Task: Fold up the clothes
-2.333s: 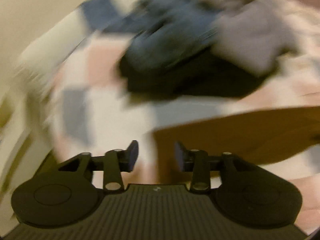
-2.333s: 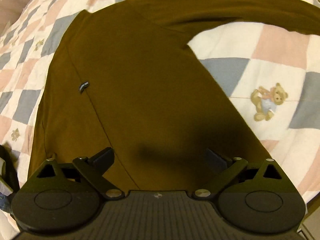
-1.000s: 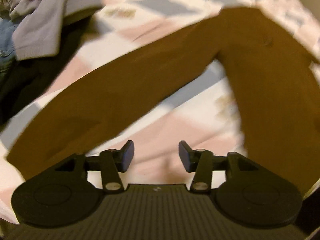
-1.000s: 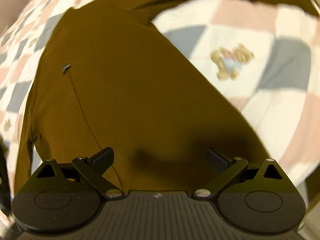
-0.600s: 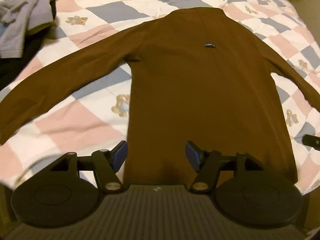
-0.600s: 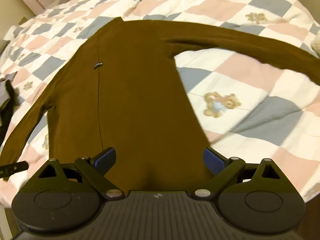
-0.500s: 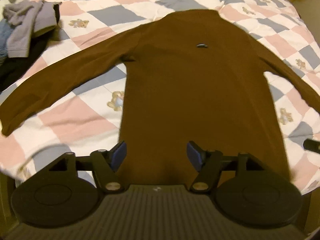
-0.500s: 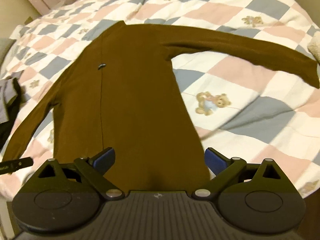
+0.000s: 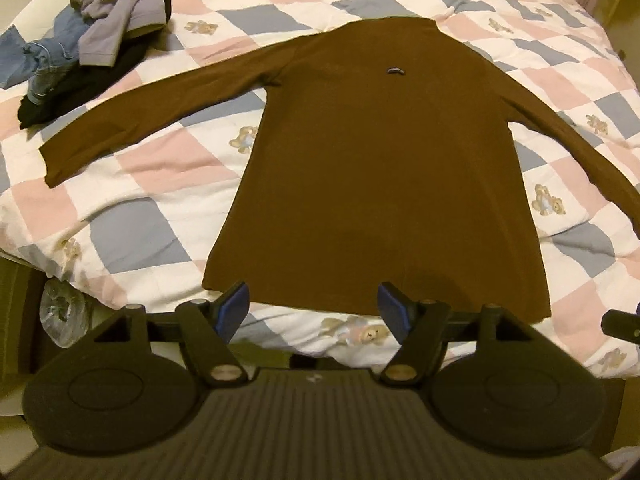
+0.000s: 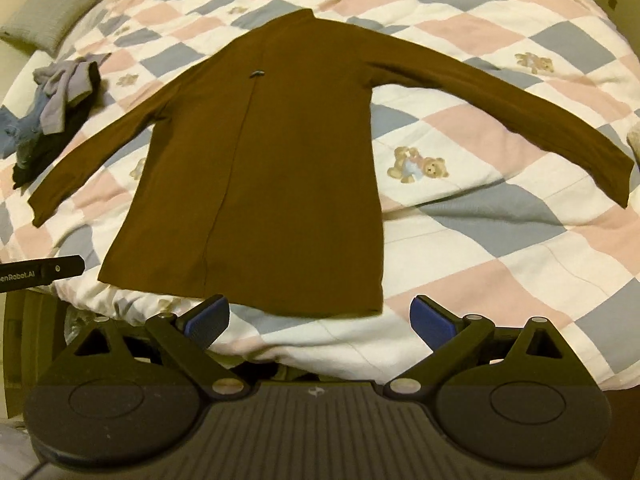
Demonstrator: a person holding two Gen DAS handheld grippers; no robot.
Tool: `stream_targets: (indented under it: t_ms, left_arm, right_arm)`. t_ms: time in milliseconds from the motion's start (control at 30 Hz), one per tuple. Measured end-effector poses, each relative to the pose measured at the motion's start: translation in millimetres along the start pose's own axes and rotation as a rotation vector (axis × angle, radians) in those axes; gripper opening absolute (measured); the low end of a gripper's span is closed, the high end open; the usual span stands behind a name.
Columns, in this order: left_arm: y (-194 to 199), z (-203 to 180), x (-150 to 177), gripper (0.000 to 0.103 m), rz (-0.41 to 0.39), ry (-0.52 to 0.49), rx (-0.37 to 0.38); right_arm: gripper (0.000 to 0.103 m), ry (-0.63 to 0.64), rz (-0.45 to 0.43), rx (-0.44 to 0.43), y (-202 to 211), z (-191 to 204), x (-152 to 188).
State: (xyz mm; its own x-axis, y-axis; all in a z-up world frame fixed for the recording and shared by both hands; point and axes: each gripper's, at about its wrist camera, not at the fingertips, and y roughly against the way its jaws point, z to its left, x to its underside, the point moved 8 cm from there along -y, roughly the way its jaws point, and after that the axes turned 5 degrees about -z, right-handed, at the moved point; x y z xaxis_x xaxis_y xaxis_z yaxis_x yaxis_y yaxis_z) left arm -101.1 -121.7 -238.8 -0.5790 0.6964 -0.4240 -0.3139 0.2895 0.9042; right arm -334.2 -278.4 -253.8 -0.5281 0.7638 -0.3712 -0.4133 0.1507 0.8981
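We see a brown top point(image 9: 380, 168) spread flat on the quilt point(image 9: 136, 232) of a bed, back side up, collar at the far end and hem toward us at the bed's near edge. Both sleeves lie straight out and slightly down: the left sleeve point(image 9: 152, 108) ends near a pile of clothes point(image 9: 80, 48), and the right sleeve point(image 10: 520, 108) reaches toward the quilt's right side. A small tag point(image 9: 395, 69) sits on the upper back, and in the right wrist view a faint seam line runs down from it toward the hem.

Our left gripper point(image 9: 313, 306) hovers just short of the hem, over its left half, its jaws partly open with nothing between them. Our right gripper point(image 10: 320, 319) hangs at the hem's right corner, its jaws spread wide, wider than the left's, and it holds nothing either. Neither gripper touches the top. The right wrist view catches the left gripper's side at its left edge, and the left wrist view shows a dark bit of the right gripper at its right edge.

The pile holds grey, blue denim and black pieces, bunched at the quilt's far left. A grey pillow point(image 10: 44, 20) lies beyond it. A clear crumpled bag point(image 9: 60, 312) sits below the bed's near left edge.
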Motion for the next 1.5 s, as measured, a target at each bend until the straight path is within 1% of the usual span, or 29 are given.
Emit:
stream_targets:
  t_ms: [167,367,600,800,1067,1200,1333,1433,1500]
  left_arm:
    - [18.6,-5.2,-3.1,0.07,-0.049,-0.016,-0.016]
    - [33.9,-8.6,-10.8,0.07,-0.093,-0.012,-0.023]
    - [39.2,-12.5,-18.4,0.07,-0.113,-0.018,-0.025]
    - [39.0,-15.7,-21.5,0.073,-0.116,-0.026,-0.027]
    - [26.3,-11.8,-27.9,0.073,-0.093,-0.021,-0.014]
    - [12.8,2.5,-42.2,0.075,-0.087,-0.002,-0.006]
    - [-7.8,20.0,-60.6,0.075,-0.062,0.005,0.01]
    - [-19.5,33.8,-78.7,0.075,-0.058,-0.014,0.024]
    - [-26.7,44.6,-90.5,0.077,-0.056,-0.025,0.027]
  right_arm:
    - [0.1,0.0,-0.022,-0.015,8.7,-0.5,-2.1]
    - [0.1,0.016,-0.045,-0.029,14.9,1.0,-9.2]
    - [0.1,0.01,-0.056,-0.035,16.2,-2.6,-16.3]
    - [0.1,0.006,-0.049,-0.042,13.1,-4.9,-19.0]
    - [0.1,-0.04,-0.025,-0.037,0.7,-9.1,-29.3]
    - [0.1,-0.055,-0.017,-0.025,-10.5,-3.3,-40.3]
    - [0.1,-0.082,-0.005,-0.003,-26.3,5.4,-56.0]
    - [0.1,-0.095,0.004,0.014,-38.3,16.7,-69.9]
    - [0.1,-0.105,0.01,0.021,-46.4,27.7,-79.4]
